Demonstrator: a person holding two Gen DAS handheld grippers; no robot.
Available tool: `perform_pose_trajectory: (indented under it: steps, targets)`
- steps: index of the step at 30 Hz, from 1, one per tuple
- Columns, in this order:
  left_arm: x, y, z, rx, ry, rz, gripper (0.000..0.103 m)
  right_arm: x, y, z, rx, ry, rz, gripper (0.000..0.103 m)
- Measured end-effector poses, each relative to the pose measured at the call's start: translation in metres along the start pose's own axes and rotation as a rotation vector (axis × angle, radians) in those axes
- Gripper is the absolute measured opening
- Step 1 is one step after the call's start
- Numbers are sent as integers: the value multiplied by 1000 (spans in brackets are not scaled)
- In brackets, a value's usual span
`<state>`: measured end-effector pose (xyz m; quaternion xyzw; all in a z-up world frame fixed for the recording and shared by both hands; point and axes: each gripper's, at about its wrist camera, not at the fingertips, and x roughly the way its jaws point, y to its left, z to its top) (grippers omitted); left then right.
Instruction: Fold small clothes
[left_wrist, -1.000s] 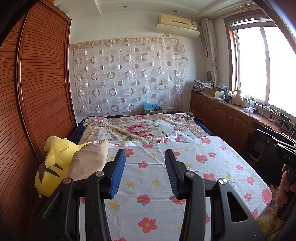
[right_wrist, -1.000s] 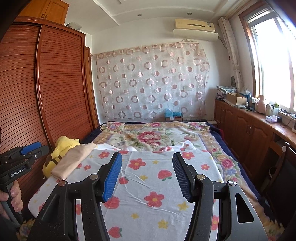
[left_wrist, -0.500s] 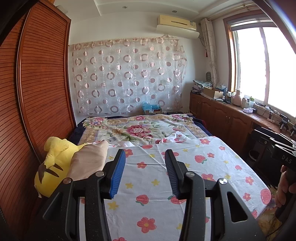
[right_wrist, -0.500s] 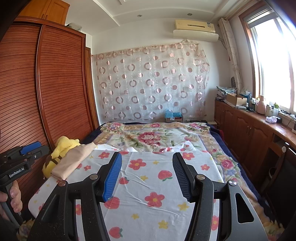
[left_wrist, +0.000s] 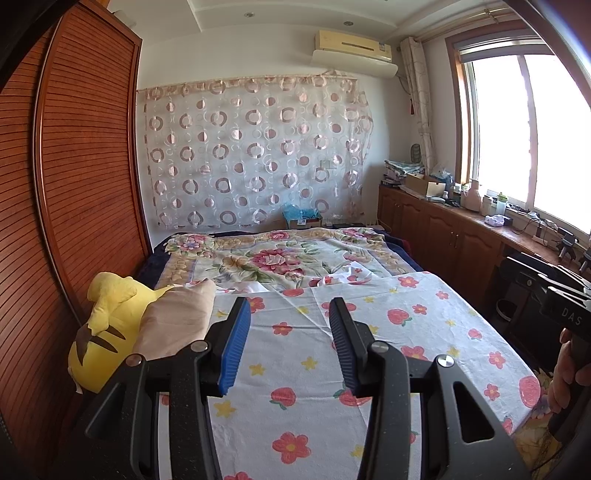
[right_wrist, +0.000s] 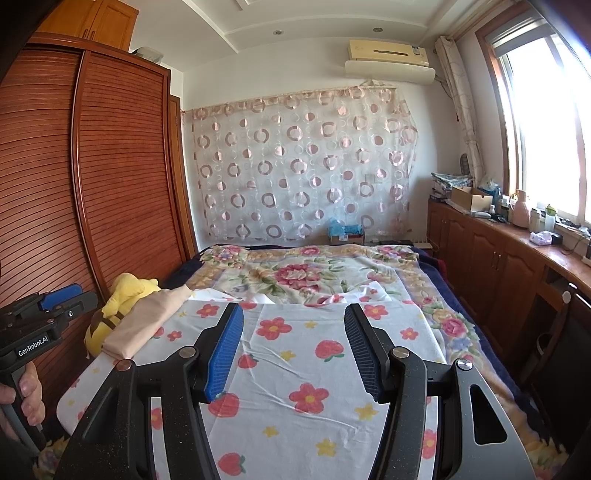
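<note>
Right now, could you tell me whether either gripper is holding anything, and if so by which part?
Nothing is held. The left gripper and the right gripper both hover open above the flowered sheet, with only air between their fingers.

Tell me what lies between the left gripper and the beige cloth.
Nothing but flowered sheet: in the left wrist view, the left gripper stands open beside the beige cloth.

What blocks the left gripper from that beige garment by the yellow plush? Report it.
Nothing visible does. The beige garment lies folded at the bed's left edge, leaning on the yellow plush toy, which sits beyond it, not in front. The left gripper hangs open and empty over the flowered sheet, just right of the garment.
</note>
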<state>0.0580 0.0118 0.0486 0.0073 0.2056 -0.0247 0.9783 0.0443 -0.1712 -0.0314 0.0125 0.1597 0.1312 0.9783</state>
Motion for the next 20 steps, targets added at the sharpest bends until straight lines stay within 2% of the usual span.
perform_pose_trajectory:
  steps: [20]
  targets:
    - [0, -1, -1, 0, -1, -2, 45, 0, -2, 0, -1, -1, 2, 59]
